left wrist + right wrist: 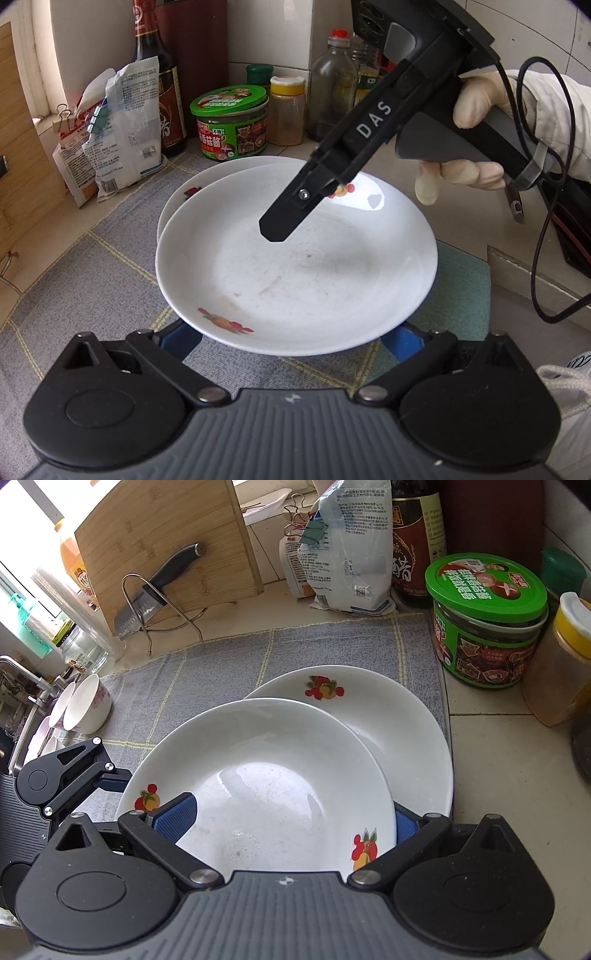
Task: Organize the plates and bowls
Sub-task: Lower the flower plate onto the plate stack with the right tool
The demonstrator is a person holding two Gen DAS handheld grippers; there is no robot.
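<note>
Plates: the top plate (258, 775) is straddled by both spread-apart grippers, left gripper (295, 339) and right gripper (291, 812), overlapping a lower plate (388, 716) near the counter's jar (484, 624); bare mat (192, 679) lies leftward.

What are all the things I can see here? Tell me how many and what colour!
plates: two, white with fruit prints, overlapping on the mat
mat: one, grey, on the counter
bowls: several, white, left by the sink
sauce jar: one, green lid, right of the mat
knife: one, black handle, on the rack by the cutting board
left tongs: open, around the near plate
right tongs: open, over the near plate
</note>
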